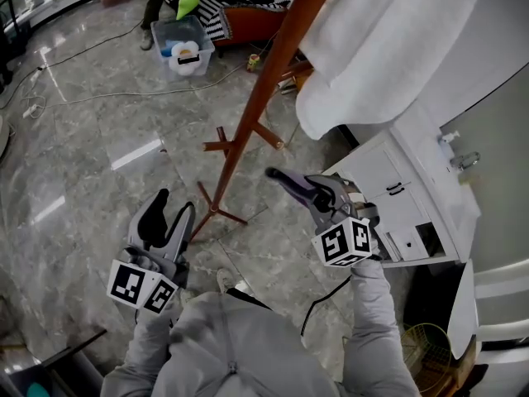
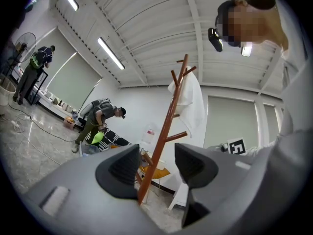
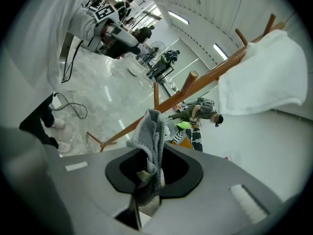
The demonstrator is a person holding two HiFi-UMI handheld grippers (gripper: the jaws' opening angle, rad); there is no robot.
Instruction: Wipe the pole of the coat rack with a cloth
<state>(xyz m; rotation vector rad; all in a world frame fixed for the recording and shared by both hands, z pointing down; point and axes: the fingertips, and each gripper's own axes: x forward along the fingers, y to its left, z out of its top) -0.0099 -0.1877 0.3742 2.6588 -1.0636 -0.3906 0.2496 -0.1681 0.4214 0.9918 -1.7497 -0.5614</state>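
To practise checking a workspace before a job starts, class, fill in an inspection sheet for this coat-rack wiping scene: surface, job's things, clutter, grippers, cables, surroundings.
Surface: glossy grey marble floor.
Job's things: brown coat rack pole stands on the floor, touched by neither gripper; grey cloth is held.
Clutter: white towel draped on the rack; plastic bin on the floor.
Grippers: left gripper fingers apart, empty; right gripper fingers shut on the cloth.
Cables: cable trailing across the floor.
Surroundings: white cabinet beside the rack; person bending in the background.
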